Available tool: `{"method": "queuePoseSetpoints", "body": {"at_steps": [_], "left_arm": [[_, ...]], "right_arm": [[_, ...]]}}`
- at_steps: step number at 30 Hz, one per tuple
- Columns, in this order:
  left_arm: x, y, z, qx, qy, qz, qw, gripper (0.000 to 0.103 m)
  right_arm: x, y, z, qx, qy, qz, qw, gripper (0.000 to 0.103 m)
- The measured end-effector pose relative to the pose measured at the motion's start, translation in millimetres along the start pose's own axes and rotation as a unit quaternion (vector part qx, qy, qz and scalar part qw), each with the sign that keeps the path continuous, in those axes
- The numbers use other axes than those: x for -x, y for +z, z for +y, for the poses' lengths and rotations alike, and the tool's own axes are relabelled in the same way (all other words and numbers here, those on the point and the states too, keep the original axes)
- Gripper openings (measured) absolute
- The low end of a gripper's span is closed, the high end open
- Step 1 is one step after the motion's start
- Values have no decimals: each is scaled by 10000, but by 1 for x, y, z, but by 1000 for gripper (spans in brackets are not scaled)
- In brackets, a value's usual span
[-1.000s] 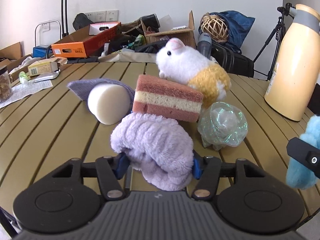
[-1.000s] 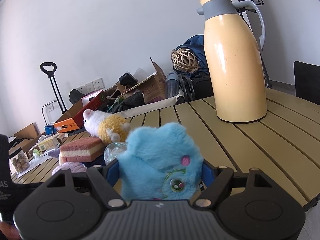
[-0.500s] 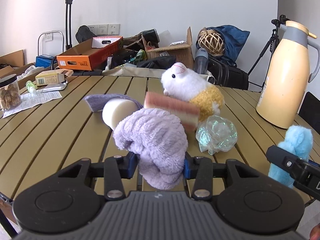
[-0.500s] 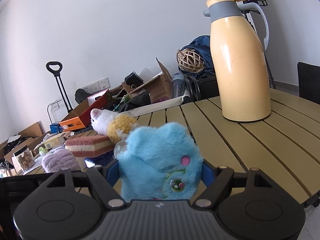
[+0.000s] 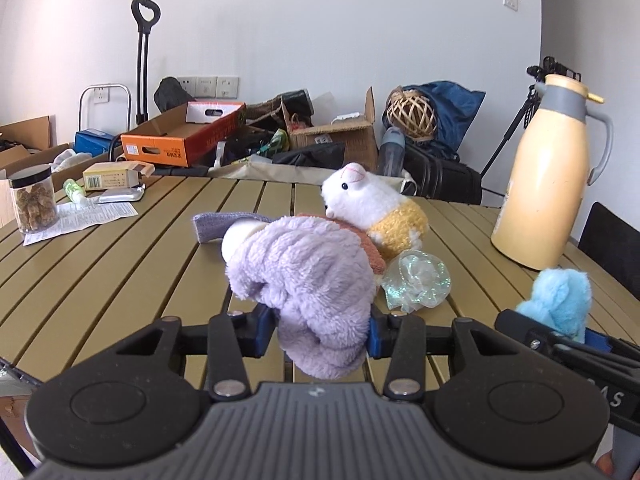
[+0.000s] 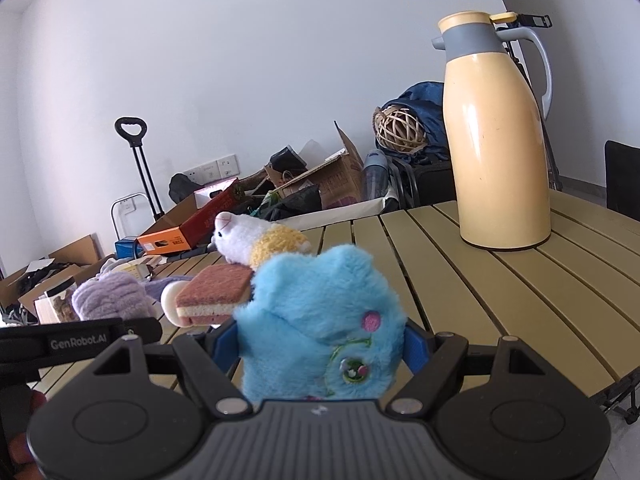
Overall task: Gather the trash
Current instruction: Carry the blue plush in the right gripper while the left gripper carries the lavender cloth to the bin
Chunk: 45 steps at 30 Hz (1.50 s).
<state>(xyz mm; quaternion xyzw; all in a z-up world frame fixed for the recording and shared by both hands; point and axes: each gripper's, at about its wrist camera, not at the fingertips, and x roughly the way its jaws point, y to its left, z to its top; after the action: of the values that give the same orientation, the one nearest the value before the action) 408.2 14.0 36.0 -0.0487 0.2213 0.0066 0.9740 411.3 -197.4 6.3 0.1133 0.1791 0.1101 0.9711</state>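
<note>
My left gripper (image 5: 316,330) is shut on a fluffy lilac cloth (image 5: 308,280) and holds it above the slatted table (image 5: 120,272). My right gripper (image 6: 320,344) is shut on a light blue plush toy (image 6: 320,320), also lifted; the toy shows at the right of the left wrist view (image 5: 560,300). Behind the lilac cloth lie a pink layered sponge (image 6: 216,294), a white cylinder (image 6: 170,306), a white and yellow plush hamster (image 5: 376,204) and a crumpled iridescent wrapper (image 5: 418,280).
A tall yellow thermos (image 5: 548,176) stands at the table's right. A jar (image 5: 34,198), a paper sheet (image 5: 88,216), a small box (image 5: 116,174) and a purple flat cloth (image 5: 220,222) lie to the left. Boxes and bags crowd the floor behind.
Both grippers have risen and pulled back from the pile, each keeping its item. The lilac cloth now hides most of the sponge in the left view.
</note>
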Motion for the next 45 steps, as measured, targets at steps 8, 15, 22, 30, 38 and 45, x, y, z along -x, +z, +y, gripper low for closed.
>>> {"method": "queuePoseSetpoints", "body": {"at_steps": [8, 15, 22, 30, 38, 45], "left_arm": [[32, -16, 7, 40, -106, -94, 9999, 44], [58, -37, 9, 57, -156, -58, 9998, 44], [82, -59, 14, 15, -183, 37, 9998, 44], [102, -89, 23, -110, -79, 252, 9996, 44], [106, -120, 27, -239, 27, 657, 9975, 44], [105, -144, 28, -443, 82, 936, 9946, 44]], "right_arm": [[26, -17, 14, 189, 103, 41, 9998, 78], [53, -38, 25, 375, 243, 118, 9989, 78], [75, -58, 30, 511, 334, 348, 9975, 78], [95, -88, 34, 648, 382, 740, 9944, 78], [106, -117, 38, 748, 400, 1177, 9894, 78], [108, -140, 40, 867, 392, 1647, 9818, 78]]}}
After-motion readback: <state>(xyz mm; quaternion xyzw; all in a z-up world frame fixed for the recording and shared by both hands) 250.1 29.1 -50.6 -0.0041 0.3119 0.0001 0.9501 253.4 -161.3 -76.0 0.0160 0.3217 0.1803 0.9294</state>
